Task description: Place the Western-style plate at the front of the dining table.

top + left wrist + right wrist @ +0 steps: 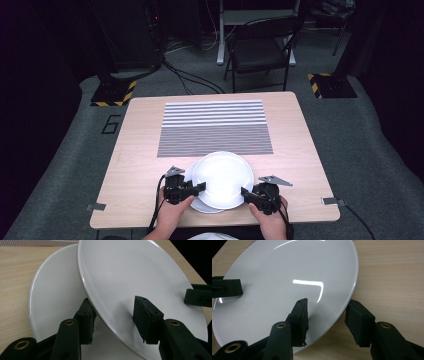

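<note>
2 white plates on bench (150, 150): upper plate (223, 177) lifted, rim straddled, jaws still spread, by left hand-held gripper (199, 188) at 9 o'clock, right hand-held gripper (246, 192) at 3 o'clock; lower plate (205, 206) remains; placement pending.

Far half of table (292, 125) free, only flat striped mat (215, 129) lying there. Near edge crowded: upper plate (223, 179) over lower plate (200, 204), left gripper (196, 189) and right gripper (248, 193) straddling its rim. Side strips bare.
</note>
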